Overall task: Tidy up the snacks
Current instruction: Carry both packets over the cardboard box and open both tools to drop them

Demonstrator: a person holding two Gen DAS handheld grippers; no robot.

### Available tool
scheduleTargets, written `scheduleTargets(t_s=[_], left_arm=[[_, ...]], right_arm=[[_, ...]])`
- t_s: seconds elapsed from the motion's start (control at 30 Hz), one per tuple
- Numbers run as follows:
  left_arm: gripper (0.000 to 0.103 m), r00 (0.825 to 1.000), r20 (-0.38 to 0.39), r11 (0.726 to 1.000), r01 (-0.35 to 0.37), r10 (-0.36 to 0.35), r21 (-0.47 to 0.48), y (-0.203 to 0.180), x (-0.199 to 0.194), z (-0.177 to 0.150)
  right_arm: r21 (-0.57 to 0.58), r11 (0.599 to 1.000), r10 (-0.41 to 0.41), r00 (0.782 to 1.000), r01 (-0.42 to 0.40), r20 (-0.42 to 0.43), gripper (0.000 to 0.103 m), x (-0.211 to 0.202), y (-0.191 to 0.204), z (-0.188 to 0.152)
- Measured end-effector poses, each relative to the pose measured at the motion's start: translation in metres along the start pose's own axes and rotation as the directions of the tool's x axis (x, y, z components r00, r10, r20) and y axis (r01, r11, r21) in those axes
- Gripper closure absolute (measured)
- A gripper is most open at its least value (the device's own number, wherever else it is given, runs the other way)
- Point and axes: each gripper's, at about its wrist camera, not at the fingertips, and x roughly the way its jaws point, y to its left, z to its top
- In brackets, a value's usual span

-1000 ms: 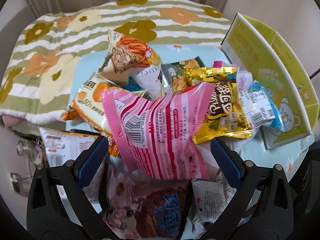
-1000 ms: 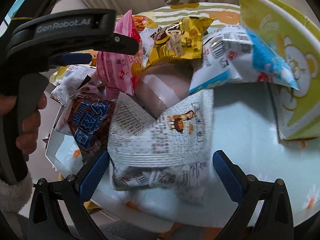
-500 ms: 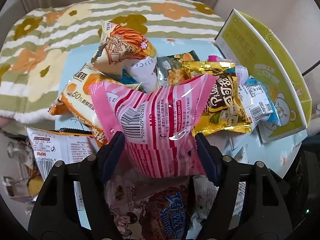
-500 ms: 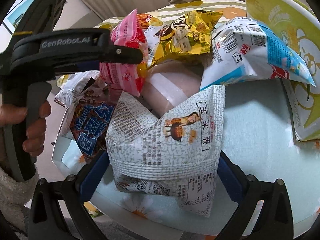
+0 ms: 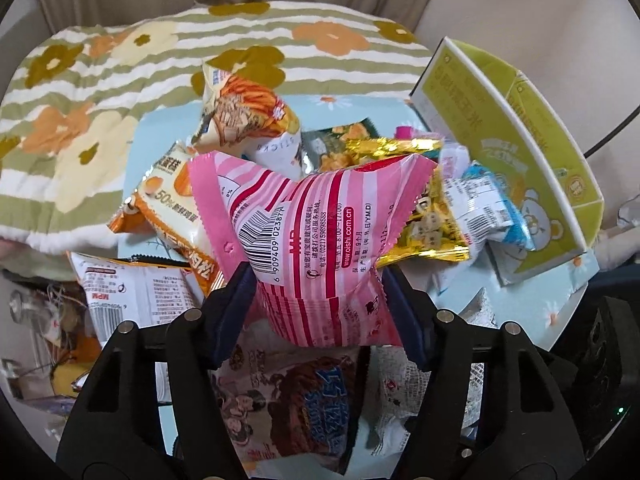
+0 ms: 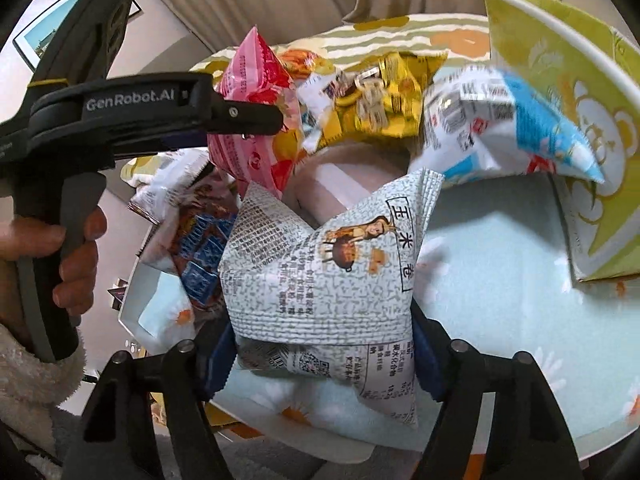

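My left gripper (image 5: 320,312) is shut on a pink striped snack bag (image 5: 316,232) and holds it above the snack pile. The pink bag also shows in the right wrist view (image 6: 256,120), pinched by the left gripper (image 6: 256,120). My right gripper (image 6: 320,364) is shut on a grey newsprint-patterned snack bag (image 6: 320,280), squeezed at its lower part. A gold bag (image 5: 424,216), a blue-white bag (image 5: 488,208), an orange sticks bag (image 5: 248,120) and a brown-blue bag (image 5: 304,396) lie in the pile.
A yellow-green carton (image 5: 512,148) stands open at the right of the light blue table (image 6: 492,280). A striped flowered blanket (image 5: 100,100) lies behind. A white-orange packet (image 5: 132,296) sits at the left edge.
Both grippers have closed: the left onto the pink bag, the right onto the grey newsprint bag. Both bags are now squeezed and raised slightly.
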Motion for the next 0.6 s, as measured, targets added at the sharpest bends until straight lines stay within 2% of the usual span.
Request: scheduleTargets(t_s=[0.27, 0.47, 0.53, 0.6], left_arm=[[0.044, 0.997, 0.078, 1.000, 0.021, -0.020, -0.003, -0.008, -0.043, 0.009], [0.045, 0.986, 0.161, 0.999, 0.045, -0.044, -0.006, -0.018, -0.076, 0.021], [0.045, 0.982, 0.183, 0.999, 0.047, -0.046, 0.000, -0.022, -0.084, 0.026], [0.045, 0.976, 0.211, 0.998, 0.055, -0.055, 0.005, -0.029, -0.096, 0.034]], right_arm=[[0.000, 1.000, -0.029, 0.997, 0.029, 0.065, 0.034, -0.046, 0.009, 0.004], [-0.016, 0.999, -0.040, 0.991, 0.043, 0.128, 0.034, -0.089, 0.008, 0.018], [-0.017, 0.998, -0.052, 0.988, 0.055, 0.144, 0.034, -0.086, 0.022, 0.012], [-0.020, 0.998, -0.049, 0.986, 0.053, 0.158, 0.034, -0.097, 0.019, 0.016]])
